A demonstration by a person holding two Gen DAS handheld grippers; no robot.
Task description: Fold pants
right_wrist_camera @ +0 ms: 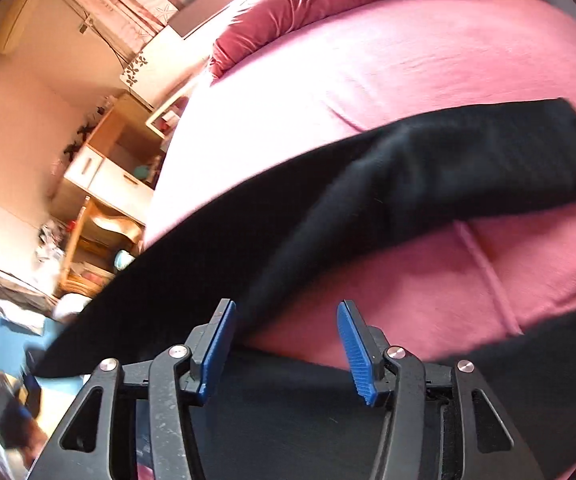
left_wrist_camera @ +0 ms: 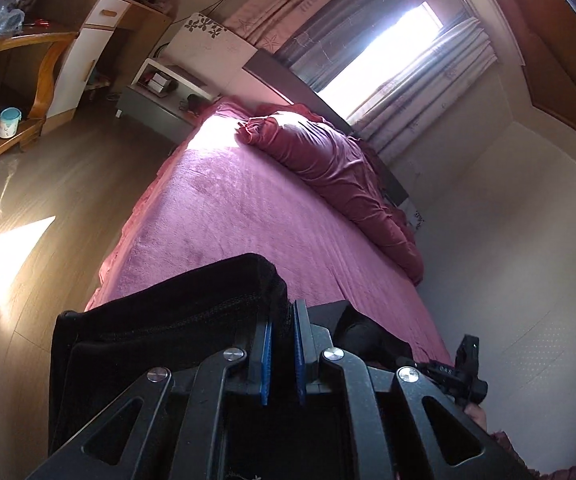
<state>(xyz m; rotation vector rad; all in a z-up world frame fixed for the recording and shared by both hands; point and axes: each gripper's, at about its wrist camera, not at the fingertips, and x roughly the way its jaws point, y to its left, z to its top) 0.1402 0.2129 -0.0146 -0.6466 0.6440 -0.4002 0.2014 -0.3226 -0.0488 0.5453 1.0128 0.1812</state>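
The black pants (right_wrist_camera: 448,168) stretch across the pink bed (right_wrist_camera: 408,60), one leg reaching far right and lying flat. In the left wrist view my left gripper (left_wrist_camera: 283,314) is shut on a thick folded edge of the pants (left_wrist_camera: 175,300), which hang lifted above the bed (left_wrist_camera: 239,208); black cloth fills the narrow gap between the blue pads (left_wrist_camera: 265,356). My right gripper (right_wrist_camera: 285,308) is open over the bed, its blue pads (right_wrist_camera: 219,344) wide apart. More black cloth lies low between its fingers, and neither pad presses on it.
A crumpled dark red quilt (left_wrist_camera: 328,160) lies along the headboard under the curtained window (left_wrist_camera: 388,52). A wooden floor (left_wrist_camera: 67,200), a nightstand (left_wrist_camera: 159,96), a white cabinet (left_wrist_camera: 87,52) and a wooden chair (left_wrist_camera: 27,72) stand beside the bed. A white wall (left_wrist_camera: 508,260) runs along its other side.
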